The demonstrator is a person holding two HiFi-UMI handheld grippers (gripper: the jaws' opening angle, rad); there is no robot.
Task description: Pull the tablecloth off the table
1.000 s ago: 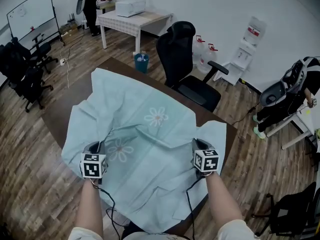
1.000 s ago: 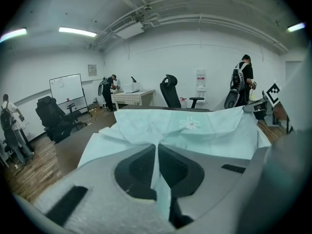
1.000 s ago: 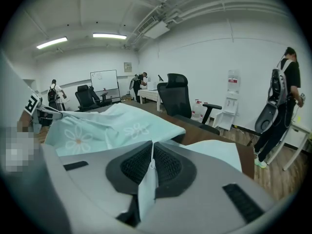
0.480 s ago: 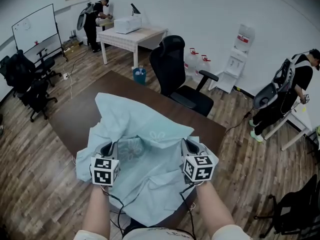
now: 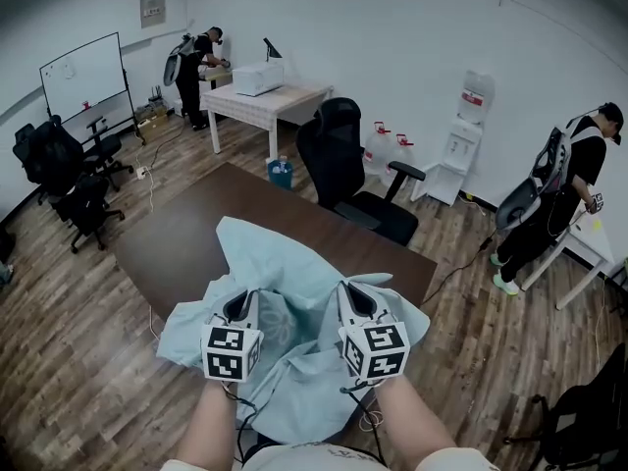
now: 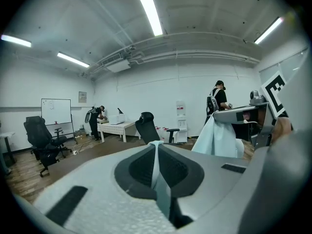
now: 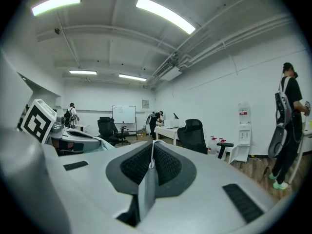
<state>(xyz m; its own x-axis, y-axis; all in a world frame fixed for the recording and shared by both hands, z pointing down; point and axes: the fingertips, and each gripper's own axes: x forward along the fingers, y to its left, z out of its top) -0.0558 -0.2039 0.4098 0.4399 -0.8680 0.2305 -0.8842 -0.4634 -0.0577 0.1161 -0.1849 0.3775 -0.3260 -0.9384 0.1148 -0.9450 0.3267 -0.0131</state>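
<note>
The pale blue tablecloth (image 5: 285,302) is bunched up at the near end of the dark brown table (image 5: 196,238), hanging from both grippers. My left gripper (image 5: 240,307) is shut on a fold of the cloth; in the left gripper view a thin strip of tablecloth (image 6: 157,172) is pinched between the closed jaws. My right gripper (image 5: 351,297) is shut on another fold, and the right gripper view shows tablecloth (image 7: 147,186) clamped between its jaws. Both grippers are raised above the table's near edge, side by side. The far part of the table top is bare.
A black office chair (image 5: 358,170) stands at the table's far side. A small blue bin (image 5: 282,173) sits beside it. Water bottles (image 5: 388,150) and a dispenser (image 5: 463,135) line the wall. People stand at the back left (image 5: 196,67) and at the right (image 5: 559,204). More chairs (image 5: 64,170) stand left.
Both grippers rose and drew toward me and toward each other, dragging the cloth off the far part of the table. The cloth went from spread flat to bunched at the near edge.
</note>
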